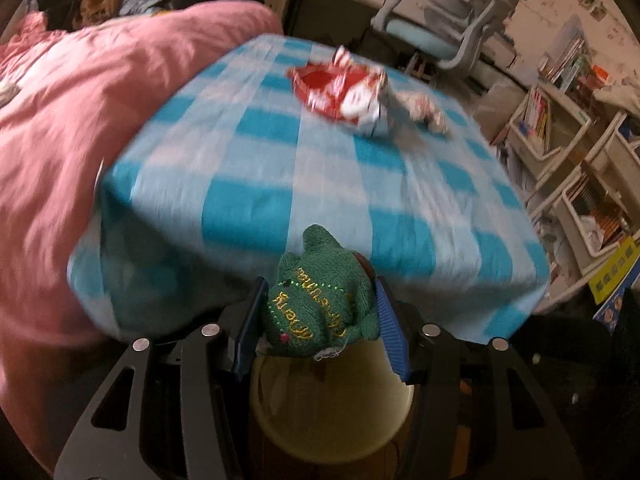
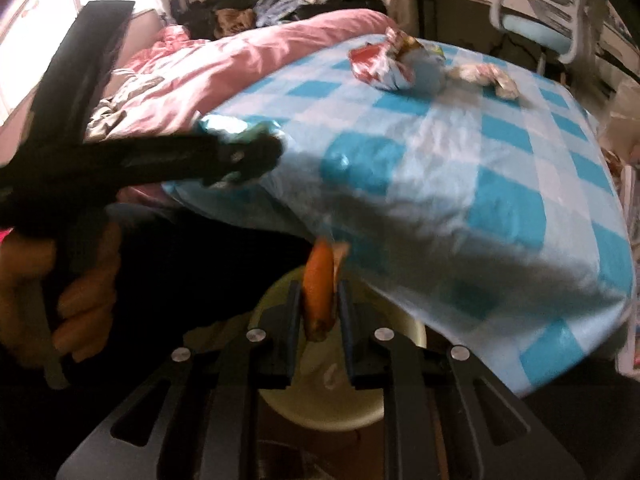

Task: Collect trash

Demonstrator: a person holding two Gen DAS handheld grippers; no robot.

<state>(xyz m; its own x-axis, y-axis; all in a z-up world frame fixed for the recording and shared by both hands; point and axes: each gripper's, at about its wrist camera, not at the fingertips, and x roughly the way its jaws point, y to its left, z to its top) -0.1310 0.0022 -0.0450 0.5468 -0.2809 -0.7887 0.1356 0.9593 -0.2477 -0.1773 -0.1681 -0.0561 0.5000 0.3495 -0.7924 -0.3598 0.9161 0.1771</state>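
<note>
Both grippers hang right over the pale bin (image 1: 332, 412) so stuff drops straight in. Left gripper (image 1: 318, 312) fingers are pinching a green knitted piece (image 1: 320, 304), right gripper (image 2: 320, 304) fingers are pinching an orange scrap (image 2: 319, 292). More crumpled wrappers (image 1: 344, 92) sit on the checkered table (image 1: 248, 184), well apart from the bin.

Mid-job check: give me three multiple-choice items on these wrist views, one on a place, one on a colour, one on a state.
1. Where is the red-and-white wrapper?
A. on the checked cloth
B. in the bin
C. on the chair

2. What colour is the knitted item in the left gripper?
A. yellow
B. green
C. purple

3. The right gripper is:
A. wide open and empty
B. out of view
C. shut on an orange piece

Answers: 1 A, it lies on the blue-checked cloth. 2 B, green knit with yellow lettering. 3 C, both fingers pinch it above the pale bin.
</note>
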